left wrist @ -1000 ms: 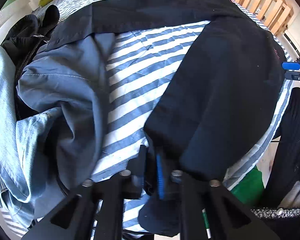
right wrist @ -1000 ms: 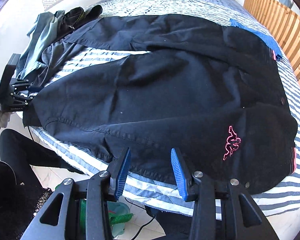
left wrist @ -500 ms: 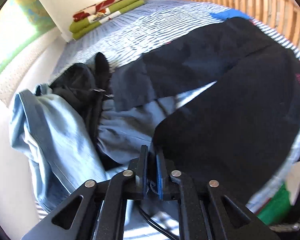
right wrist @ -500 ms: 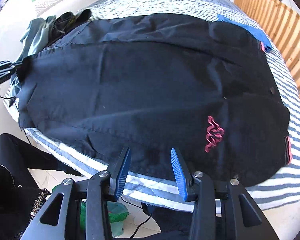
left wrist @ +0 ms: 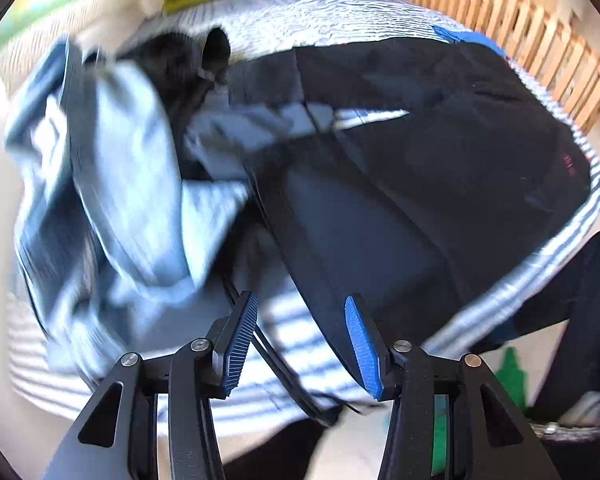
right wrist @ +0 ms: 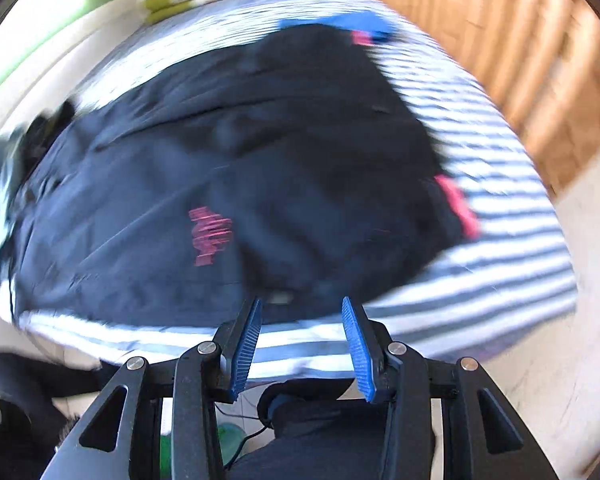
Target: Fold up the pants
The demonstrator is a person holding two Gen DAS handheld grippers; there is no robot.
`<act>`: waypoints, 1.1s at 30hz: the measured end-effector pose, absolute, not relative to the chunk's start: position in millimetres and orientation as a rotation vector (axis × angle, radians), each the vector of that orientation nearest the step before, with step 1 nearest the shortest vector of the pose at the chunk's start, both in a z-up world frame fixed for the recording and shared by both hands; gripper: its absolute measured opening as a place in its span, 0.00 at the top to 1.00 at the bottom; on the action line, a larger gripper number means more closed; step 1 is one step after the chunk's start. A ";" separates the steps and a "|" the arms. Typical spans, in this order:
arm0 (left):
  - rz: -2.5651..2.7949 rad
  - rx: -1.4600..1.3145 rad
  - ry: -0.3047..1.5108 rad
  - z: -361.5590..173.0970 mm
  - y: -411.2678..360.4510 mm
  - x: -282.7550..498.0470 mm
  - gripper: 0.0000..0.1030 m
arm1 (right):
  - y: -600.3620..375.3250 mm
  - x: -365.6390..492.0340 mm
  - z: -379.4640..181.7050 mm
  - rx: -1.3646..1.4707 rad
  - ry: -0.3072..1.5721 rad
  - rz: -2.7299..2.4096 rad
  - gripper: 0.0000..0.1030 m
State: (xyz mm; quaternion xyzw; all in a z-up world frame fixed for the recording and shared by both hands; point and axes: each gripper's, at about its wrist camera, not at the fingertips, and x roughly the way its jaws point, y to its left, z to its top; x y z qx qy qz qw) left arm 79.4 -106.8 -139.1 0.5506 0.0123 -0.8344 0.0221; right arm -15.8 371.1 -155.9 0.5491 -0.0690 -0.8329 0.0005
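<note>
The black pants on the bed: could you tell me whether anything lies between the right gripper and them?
Nothing visible does. The right gripper is open and empty above the near bed edge, and the black pants lie spread on the striped sheet just beyond it, with nothing lying on top.
</note>
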 end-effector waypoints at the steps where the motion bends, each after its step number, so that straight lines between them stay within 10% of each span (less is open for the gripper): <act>1: -2.582 1.716 0.104 -144.0 -106.9 88.2 0.51 | 382.6 -14.9 -157.9 1.733 -0.274 -2.632 0.63; 10: -2.563 1.797 0.113 -183.7 -75.4 98.7 0.44 | 441.7 -15.9 -183.2 1.806 -0.604 -2.692 0.58; 33: -2.598 1.804 -0.690 -191.8 -7.3 103.4 0.43 | 457.1 -32.8 -201.2 1.698 -1.024 -2.590 0.52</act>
